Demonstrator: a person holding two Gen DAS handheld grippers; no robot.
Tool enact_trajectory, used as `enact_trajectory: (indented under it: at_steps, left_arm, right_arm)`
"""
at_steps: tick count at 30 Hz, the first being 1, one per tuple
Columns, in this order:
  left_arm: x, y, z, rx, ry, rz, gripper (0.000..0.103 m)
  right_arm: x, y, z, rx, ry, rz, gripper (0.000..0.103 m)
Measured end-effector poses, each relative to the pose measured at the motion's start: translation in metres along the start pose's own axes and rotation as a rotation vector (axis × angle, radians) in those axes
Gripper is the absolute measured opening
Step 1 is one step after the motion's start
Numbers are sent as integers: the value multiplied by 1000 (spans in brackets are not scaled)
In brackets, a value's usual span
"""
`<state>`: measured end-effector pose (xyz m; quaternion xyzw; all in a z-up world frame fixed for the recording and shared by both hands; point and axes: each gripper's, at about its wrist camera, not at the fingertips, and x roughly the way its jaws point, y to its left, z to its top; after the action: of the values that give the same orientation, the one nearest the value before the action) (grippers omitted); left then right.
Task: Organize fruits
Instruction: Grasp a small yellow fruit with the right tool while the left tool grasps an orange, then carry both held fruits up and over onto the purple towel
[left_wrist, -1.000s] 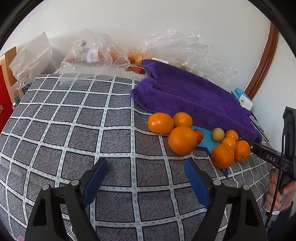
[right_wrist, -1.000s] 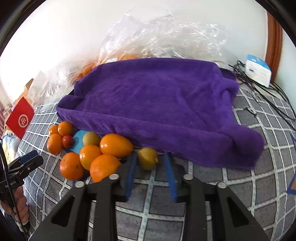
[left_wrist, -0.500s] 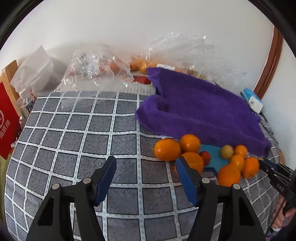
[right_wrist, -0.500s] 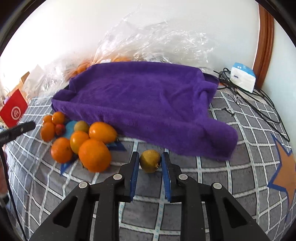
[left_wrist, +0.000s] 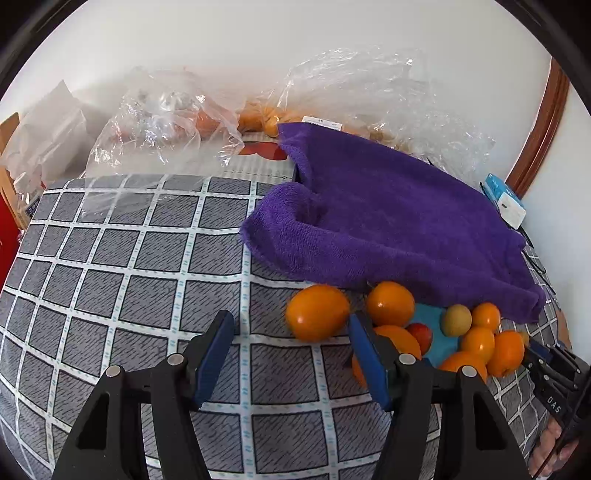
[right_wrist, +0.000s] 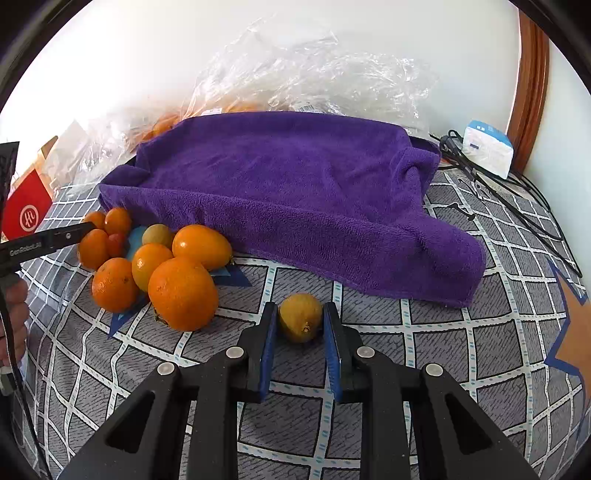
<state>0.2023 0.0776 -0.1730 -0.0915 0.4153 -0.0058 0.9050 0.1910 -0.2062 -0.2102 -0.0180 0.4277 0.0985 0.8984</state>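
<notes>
Clamping your right gripper (right_wrist: 300, 325) on the small yellow-brown round fruit (right_wrist: 300, 316) near the purple terry towel's (right_wrist: 295, 192) front edge, you hold your left gripper (left_wrist: 291, 343) apart, just closing, nothing between.

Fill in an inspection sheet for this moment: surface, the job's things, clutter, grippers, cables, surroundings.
Surface: grey checked cloth with white grid lines.
Job's things: pile of oranges on a blue patch beside the purple towel; one small yellow fruit apart from the pile.
Clutter: clear plastic bags along the wall, some holding fruit; white and blue box.
Grippers: right gripper shut on the small yellow fruit; left gripper open with nothing between its fingers, its jaws just been closing.
Cables: black cables trailing from beside the box.
Surroundings: white wall, wooden frame, red packet.
</notes>
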Motion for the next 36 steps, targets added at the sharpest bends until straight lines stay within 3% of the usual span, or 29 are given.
enact_trajectory:
  at_steps: [1, 4, 19, 27, 36]
  left_arm:
    - [3, -3, 1, 5, -7, 4, 59]
    - [6, -8, 1, 28, -14, -15, 32]
    - [-36, 4, 9, -15, -21, 7, 32]
    - [-71, -3, 27, -16, -53, -7, 32]
    - [-102, -16, 40, -5, -93, -3, 32]
  right_arm:
    - [0, 0, 0, 2, 0, 1, 24]
    - [0, 1, 0, -1, -2, -2, 24]
    - [-23, -16, 4, 108, -43, -9, 24]
    - [-61, -11, 32, 122, -91, -80, 24]
    - [-91, -12, 54, 169, -133, -91, 24]
